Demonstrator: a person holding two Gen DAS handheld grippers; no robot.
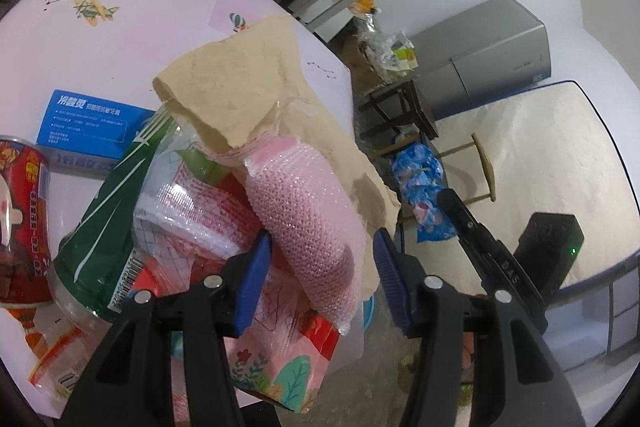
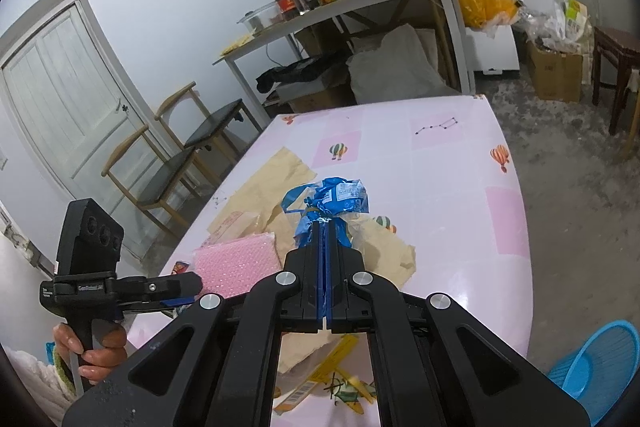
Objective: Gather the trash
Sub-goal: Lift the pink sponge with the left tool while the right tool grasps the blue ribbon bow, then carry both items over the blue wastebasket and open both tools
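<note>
Blue wrapper: my right gripper [image 2: 325, 223] is clamped tight on a crumpled blue plastic wrapper [image 2: 332, 197], holding it up above the table. That piece is collected but not binned.
Pink bubble wrap: my left gripper [image 1: 320, 259] straddles a pink bubble-wrap pouch [image 1: 308, 219], jaws apart. One blue pad [image 1: 256, 279] sits just beside it, and I can't tell whether it touches; the other stands clear. Not gripped yet, I'd say.
Brown paper: a torn sheet of tan wrapping paper [image 1: 248, 83] lies under and behind the pouch, untouched.
Other trash: a clear plastic bottle with a green label [image 1: 108, 211], a crinkled clear film with red print [image 1: 192, 203], a red printed can [image 1: 24, 219] and a flat blue cardboard box [image 1: 88, 123] crowd the near end of the table.
Table: the pink patterned tabletop [image 2: 452, 195] carries nearly all the litter.
Bin: a light-blue plastic basket [image 2: 600, 367] sits on the floor past the table's edge on my right; I can't tell what, if anything, is in it.
Progress: early, in my judgement. One piece in hand, one lined up, everything else left to gather and drop.
</note>
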